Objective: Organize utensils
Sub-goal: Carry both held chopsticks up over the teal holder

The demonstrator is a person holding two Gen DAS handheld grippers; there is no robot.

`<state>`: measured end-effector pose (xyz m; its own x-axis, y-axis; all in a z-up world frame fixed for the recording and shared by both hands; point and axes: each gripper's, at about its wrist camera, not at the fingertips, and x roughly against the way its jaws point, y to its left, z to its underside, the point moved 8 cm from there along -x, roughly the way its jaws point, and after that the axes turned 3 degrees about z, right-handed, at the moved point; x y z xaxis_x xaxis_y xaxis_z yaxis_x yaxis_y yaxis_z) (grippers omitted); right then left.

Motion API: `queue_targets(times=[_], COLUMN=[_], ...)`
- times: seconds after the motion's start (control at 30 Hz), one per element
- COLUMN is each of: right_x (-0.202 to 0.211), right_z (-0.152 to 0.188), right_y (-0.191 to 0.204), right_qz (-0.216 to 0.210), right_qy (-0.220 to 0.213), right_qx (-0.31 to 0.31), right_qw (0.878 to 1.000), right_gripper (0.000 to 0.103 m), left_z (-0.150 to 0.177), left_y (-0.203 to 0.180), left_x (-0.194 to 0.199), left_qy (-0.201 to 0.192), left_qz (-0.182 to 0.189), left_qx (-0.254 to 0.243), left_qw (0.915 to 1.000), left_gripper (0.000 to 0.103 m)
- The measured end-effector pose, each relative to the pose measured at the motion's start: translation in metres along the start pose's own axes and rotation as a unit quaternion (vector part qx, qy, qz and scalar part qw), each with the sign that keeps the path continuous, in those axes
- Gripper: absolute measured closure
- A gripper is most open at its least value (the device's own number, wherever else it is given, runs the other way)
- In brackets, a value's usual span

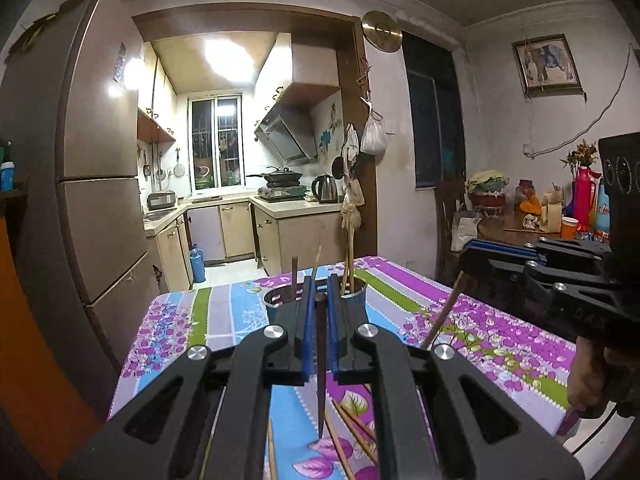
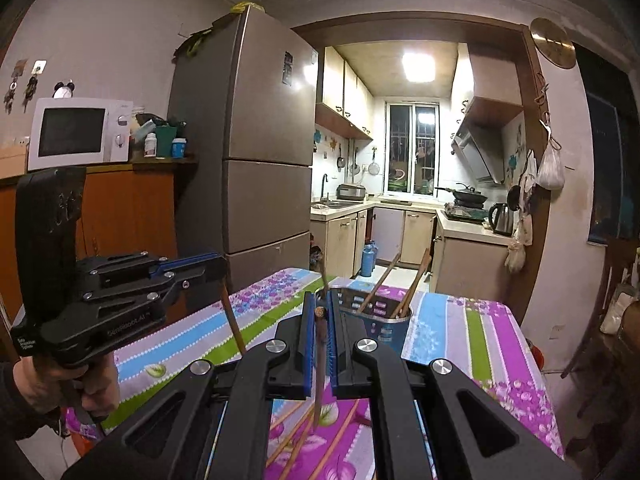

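left wrist view: left gripper point(image 1: 319, 312) jaws nearly closed, clamping one dark chopstick point(image 1: 321, 364) that hangs point-down above the floral tablecloth point(image 1: 224, 312). right gripper point(image 2: 319, 312) likewise narrow, pinching a second chopstick point(image 2: 320, 356) with a rounded top end. the utensil holder point(image 1: 358, 298) stands on the table just beyond both grippers, several sticks upright or leaning inside. loose chopsticks point(image 1: 352, 432) lie on the cloth below, partly hidden by the gripper bodies. holder base obscured by the fingers in both views.
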<state>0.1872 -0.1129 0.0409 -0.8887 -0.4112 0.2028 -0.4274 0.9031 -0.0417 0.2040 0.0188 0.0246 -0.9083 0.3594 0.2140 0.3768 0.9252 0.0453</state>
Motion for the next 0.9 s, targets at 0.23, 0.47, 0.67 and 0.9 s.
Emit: queue_targets(times=[0.23,0.47,0.67,0.9], right_x=[-0.012,-0.008,-0.006,-0.023], right_z=[-0.029,-0.068,-0.114,-0.16], right_y=[-0.021,-0.03,-0.044,-0.064], right_qz=[-0.001,0.004,0.017,0.03], right_qy=[0.013,0.006,-0.01,-0.015], right_qx=[-0.022,-0.015,-0.007,-0.004], right_qw=[1.0,1.0,1.0,0.999], right_gripper=[0.096,0.096,0.096,0.096], left_z=[-0.032,-0.078,-0.116,-0.16], left_y=[0.002,0.008,0.012,0.021], left_x=[-0.003,0.0,-0.003,-0.01], left_qy=[-0.006,-0.029,-0.047,-0.07], left_qz=[0.0,0.003,-0.002,-0.016], left_qx=[0.0,0.0,0.006,0.005], left_qw=[1.0,0.9996,0.9989,0.9974], left_gripper=[0.098,0.098,0.098,0.098])
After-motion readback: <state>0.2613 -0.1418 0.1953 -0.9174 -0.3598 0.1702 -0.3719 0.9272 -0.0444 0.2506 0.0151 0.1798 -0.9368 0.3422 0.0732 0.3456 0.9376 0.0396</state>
